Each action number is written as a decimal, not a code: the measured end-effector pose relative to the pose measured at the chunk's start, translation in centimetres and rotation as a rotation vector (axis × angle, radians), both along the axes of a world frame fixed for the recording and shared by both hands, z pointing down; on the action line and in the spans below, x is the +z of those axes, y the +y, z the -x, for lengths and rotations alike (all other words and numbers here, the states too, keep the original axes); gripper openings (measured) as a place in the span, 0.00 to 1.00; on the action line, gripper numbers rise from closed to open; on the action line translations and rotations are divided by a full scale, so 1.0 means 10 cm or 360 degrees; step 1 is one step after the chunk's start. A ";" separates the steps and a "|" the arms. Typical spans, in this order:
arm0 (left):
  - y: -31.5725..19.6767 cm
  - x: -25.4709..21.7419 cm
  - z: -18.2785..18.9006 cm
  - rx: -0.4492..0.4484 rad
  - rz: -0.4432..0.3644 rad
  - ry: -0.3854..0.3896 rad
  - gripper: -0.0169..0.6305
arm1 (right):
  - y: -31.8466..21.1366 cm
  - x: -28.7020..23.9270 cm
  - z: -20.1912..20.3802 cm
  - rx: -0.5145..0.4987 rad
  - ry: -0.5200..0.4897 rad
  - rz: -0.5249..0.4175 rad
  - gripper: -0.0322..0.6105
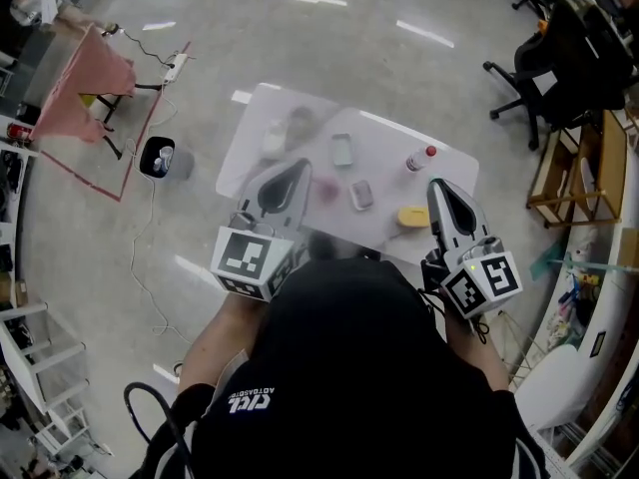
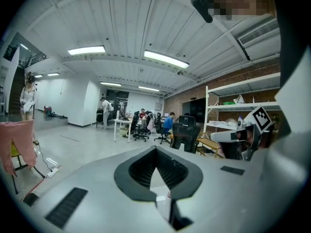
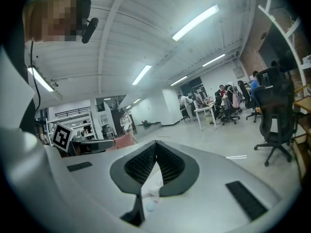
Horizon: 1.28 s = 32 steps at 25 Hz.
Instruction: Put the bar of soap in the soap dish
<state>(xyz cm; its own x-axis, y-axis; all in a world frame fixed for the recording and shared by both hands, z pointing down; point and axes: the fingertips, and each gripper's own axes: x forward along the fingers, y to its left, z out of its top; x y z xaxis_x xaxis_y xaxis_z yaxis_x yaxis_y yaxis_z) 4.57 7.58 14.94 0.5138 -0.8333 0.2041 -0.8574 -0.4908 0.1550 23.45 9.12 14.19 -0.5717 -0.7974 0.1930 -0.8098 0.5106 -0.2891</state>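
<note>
Two tools, left gripper (image 1: 302, 165) and right gripper (image 1: 436, 184), are held with jaws together, empty. The bar of soap (image 1: 413, 216), apparently the yellow block, is set just nearside of the red-capped bottle (image 1: 421, 158). Approached unopened, it could be shoved away.

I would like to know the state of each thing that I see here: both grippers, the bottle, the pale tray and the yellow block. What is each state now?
left gripper: shut, holds nothing.
right gripper: shut, holds nothing.
bottle: upright, red cap on.
pale tray: flat on the table, seems empty.
yellow block: lying on the table, in no tray.
</note>
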 end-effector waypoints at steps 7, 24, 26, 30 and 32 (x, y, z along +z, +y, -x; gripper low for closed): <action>-0.11 0.04 -0.02 0.0009 0.0008 0.0012 0.04 | -0.01 0.05 0.00 0.0031 0.0007 0.0037 0.08; -0.28 0.40 -0.13 0.0297 0.0084 0.0036 0.04 | -0.07 0.22 -0.43 0.0493 0.0076 0.0130 0.08; -0.32 0.46 -0.20 0.0306 0.0111 0.0047 0.04 | -0.05 0.29 -0.47 0.0519 0.0094 0.0168 0.08; -0.35 0.47 -0.45 0.0363 0.0124 0.0049 0.04 | -0.04 0.44 -0.65 0.0551 0.0112 0.0225 0.08; -0.37 0.47 -0.58 0.0383 0.0136 0.0045 0.04 | -0.06 0.53 -0.76 0.0557 0.0108 0.0258 0.08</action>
<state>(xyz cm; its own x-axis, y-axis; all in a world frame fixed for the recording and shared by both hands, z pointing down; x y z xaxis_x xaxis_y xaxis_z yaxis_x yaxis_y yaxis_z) 10.42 3.90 19.63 0.7017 -0.6668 0.2511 -0.7123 -0.6642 0.2269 31.03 8.48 19.50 -0.2521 -0.8979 0.3609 -0.9470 0.1522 -0.2830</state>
